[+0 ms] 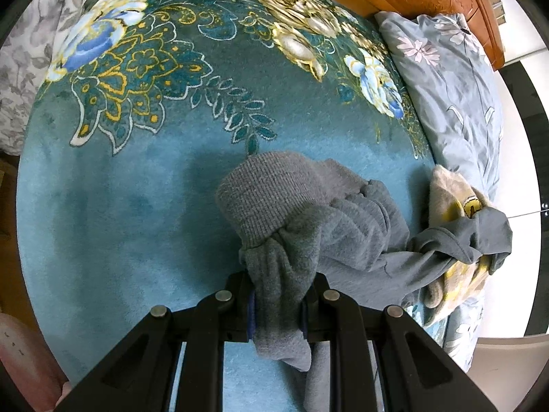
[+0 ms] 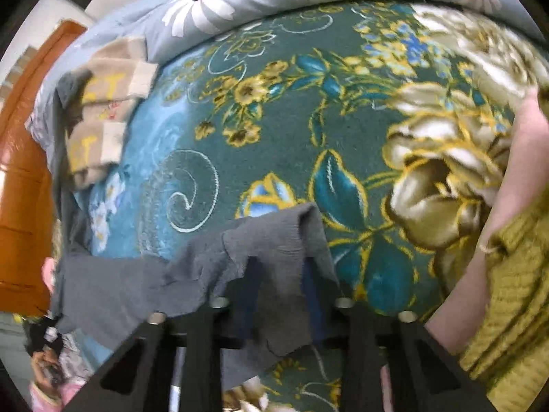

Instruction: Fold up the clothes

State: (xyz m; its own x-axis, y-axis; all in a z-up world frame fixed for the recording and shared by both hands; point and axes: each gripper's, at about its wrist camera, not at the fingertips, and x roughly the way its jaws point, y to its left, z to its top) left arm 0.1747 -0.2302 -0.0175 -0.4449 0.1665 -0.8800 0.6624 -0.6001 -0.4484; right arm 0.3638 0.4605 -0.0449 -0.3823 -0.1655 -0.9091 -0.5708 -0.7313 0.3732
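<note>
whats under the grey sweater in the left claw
Under the grey sweater lies the teal flowered blanket. Its far sleeve drapes over a beige and yellow garment at the blanket's edge. The blanket directly beneath the bunched knit is covered, so anything there is hidden.

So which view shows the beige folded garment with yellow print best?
The right wrist view: the beige garment lies folded at the blanket's edge, its yellow print facing the camera. The left wrist view shows it only at the far right, partly under grey cloth.
</note>
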